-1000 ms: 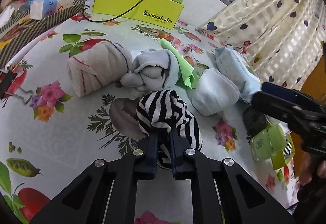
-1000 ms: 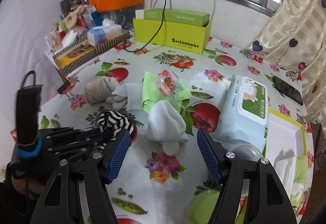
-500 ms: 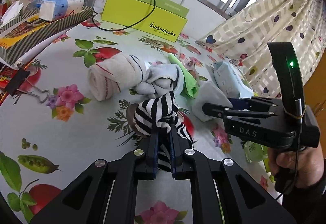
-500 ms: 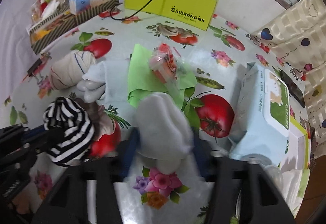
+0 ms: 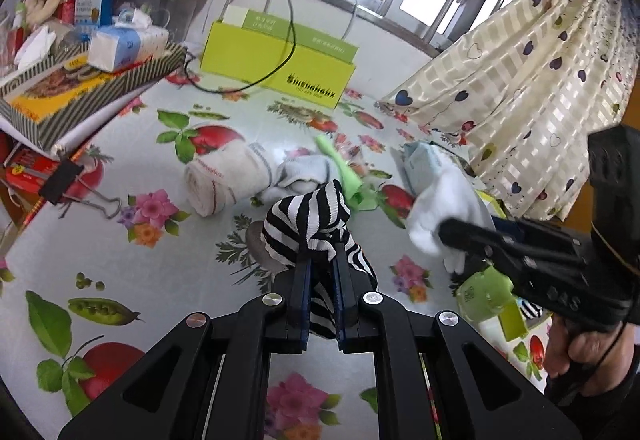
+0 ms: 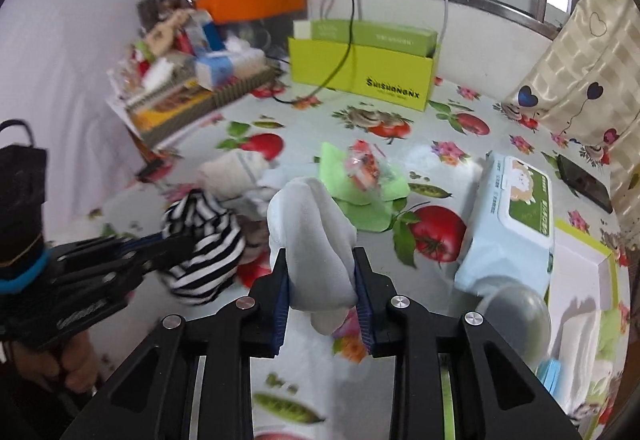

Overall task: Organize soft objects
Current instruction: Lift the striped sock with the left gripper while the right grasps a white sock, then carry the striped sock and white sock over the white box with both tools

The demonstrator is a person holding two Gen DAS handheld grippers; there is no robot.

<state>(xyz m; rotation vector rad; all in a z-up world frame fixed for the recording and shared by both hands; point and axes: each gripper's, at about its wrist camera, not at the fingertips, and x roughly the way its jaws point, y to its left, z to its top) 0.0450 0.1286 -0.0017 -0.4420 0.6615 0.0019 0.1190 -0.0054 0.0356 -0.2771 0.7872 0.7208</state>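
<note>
Now, with the left gripper clamping the striped sock and the right gripper pinching the white sock, carry both clear without snagging.

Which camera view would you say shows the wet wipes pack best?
The right wrist view: the wet wipes pack shows its whole top and green lid. In the left wrist view only its end shows, behind the white sock.
</note>
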